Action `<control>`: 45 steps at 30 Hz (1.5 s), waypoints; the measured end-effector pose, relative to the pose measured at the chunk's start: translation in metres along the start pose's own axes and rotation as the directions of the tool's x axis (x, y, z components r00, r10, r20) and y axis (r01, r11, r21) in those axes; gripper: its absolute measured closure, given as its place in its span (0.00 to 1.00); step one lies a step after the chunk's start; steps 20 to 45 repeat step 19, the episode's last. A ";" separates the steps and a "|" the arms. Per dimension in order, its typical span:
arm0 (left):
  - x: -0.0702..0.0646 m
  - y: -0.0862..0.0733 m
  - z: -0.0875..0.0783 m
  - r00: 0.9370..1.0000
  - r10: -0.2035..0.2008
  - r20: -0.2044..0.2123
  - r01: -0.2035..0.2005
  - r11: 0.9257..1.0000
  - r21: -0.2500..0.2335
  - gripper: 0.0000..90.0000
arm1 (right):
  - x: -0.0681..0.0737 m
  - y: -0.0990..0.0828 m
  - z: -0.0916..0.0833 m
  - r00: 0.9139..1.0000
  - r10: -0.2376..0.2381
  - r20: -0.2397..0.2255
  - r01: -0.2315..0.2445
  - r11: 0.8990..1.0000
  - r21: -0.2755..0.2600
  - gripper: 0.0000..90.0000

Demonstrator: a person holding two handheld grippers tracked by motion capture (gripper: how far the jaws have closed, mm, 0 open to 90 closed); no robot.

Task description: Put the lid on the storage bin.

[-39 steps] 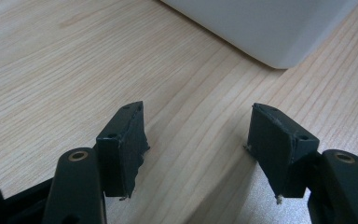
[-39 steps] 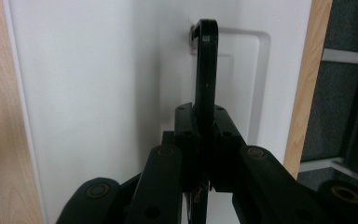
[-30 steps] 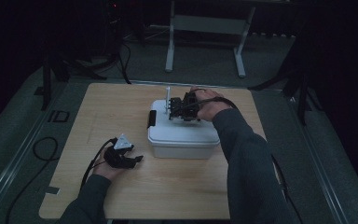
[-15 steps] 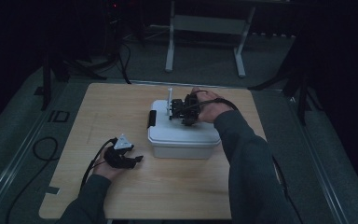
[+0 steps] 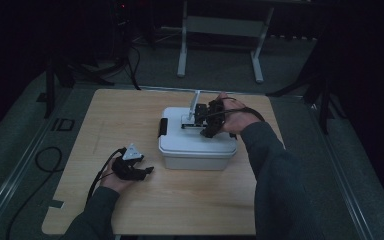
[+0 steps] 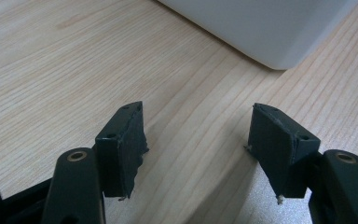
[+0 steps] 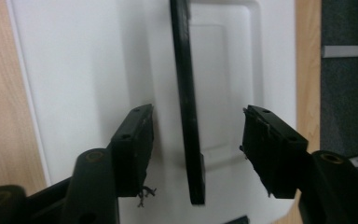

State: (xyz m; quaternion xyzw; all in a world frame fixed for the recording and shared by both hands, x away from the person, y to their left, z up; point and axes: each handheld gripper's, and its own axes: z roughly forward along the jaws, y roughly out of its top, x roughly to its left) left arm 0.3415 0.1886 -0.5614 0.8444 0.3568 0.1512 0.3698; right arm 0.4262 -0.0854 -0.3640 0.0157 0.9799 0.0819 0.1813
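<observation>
We saw the left gripper point(image 5: 147, 170) resting low on the wooden counter point(image 5: 110, 115), its jaws apart with bare wood between them, just beside the near left corner of the white box point(image 5: 197, 150); in the left gripper view that box point(image 6: 270, 28) was cut off by the top edge, so we could make out no more than a rounded corner. The room was dim, and the far floor faded into dark. The box sat near the middle of the counter with its lid point(image 5: 200, 140) closed, so what lay inside was hidden from us. A black latch point(image 5: 163, 127) showed on its left end. The right gripper point(image 5: 199, 119) hovered over the lid's black handle point(image 7: 186, 102), which stood raised between the jaws; those jaws had just been opening and touched neither side of it. Wide open counter lay left of and in front of the box, less to its right.
</observation>
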 end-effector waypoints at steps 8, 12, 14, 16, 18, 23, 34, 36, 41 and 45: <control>0.000 0.000 0.000 1.000 0.001 0.001 -0.001 1.000 -0.001 0.40 | -0.002 -0.017 -0.014 0.997 0.059 0.042 -0.057 0.996 -0.062 0.38; 0.000 0.000 0.000 1.000 -0.001 0.001 0.001 1.000 -0.003 0.40 | -0.001 -0.026 -0.019 0.995 0.080 0.058 -0.075 0.994 -0.079 0.35; 0.000 0.000 0.000 1.000 0.000 0.001 0.000 1.000 -0.003 0.40 | 0.000 -0.032 -0.020 0.994 0.090 0.060 -0.084 0.992 -0.093 0.34; 0.000 0.000 0.000 1.000 -0.001 0.000 0.001 1.000 -0.004 0.40 | 0.001 -0.038 -0.021 0.993 0.102 0.064 -0.095 0.990 -0.103 0.34; 0.000 0.000 0.000 1.000 -0.002 0.000 0.002 1.000 -0.004 0.40 | 0.002 -0.043 -0.022 0.991 0.113 0.069 -0.105 0.988 -0.111 0.33; 0.000 0.000 0.000 1.000 -0.002 0.000 0.002 1.000 -0.004 0.40 | 0.002 -0.046 -0.022 0.990 0.121 0.072 -0.113 0.987 -0.115 0.33; 0.000 0.000 0.000 1.000 -0.002 0.000 0.002 1.000 -0.004 0.40 | 0.002 -0.046 -0.022 0.990 0.121 0.072 -0.113 0.987 -0.115 0.33; 0.000 0.000 0.000 1.000 -0.002 0.000 0.002 1.000 -0.004 0.40 | 0.002 -0.046 -0.022 0.990 0.121 0.072 -0.113 0.987 -0.115 0.33; 0.000 0.000 0.000 1.000 -0.002 0.000 0.002 1.000 -0.004 0.40 | 0.002 -0.046 -0.022 0.990 0.121 0.072 -0.113 0.987 -0.115 0.33; 0.000 0.000 0.000 1.000 -0.002 0.000 0.002 1.000 -0.004 0.40 | 0.002 -0.046 -0.022 0.990 0.121 0.072 -0.113 0.987 -0.115 0.33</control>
